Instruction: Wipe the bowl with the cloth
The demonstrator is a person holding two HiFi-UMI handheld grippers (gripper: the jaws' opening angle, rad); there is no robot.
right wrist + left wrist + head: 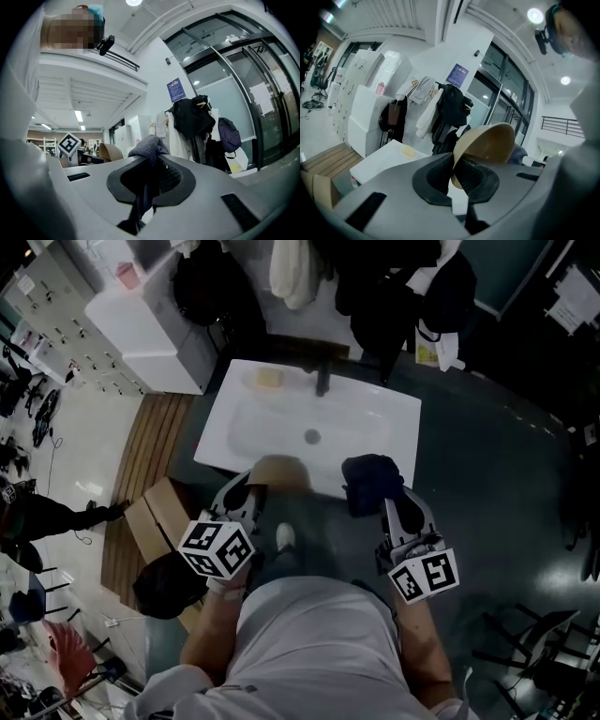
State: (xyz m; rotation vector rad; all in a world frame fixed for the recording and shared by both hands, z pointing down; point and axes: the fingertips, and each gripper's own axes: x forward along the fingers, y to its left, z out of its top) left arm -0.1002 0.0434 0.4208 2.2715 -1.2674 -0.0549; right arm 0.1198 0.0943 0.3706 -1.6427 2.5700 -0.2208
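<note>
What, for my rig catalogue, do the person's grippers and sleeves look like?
Both the left gripper and the right gripper have light grey bodies with black padded jaws. Each carries a white cube printed with black square markers. No cables show. The person wears a light-coloured short-sleeved shirt.

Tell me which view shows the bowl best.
The left gripper view: the bowl fills its centre, its rim pinched by the left gripper. The head view shows the bowl only partly, beyond that gripper. The right gripper view shows the bowl small, at left.
</note>
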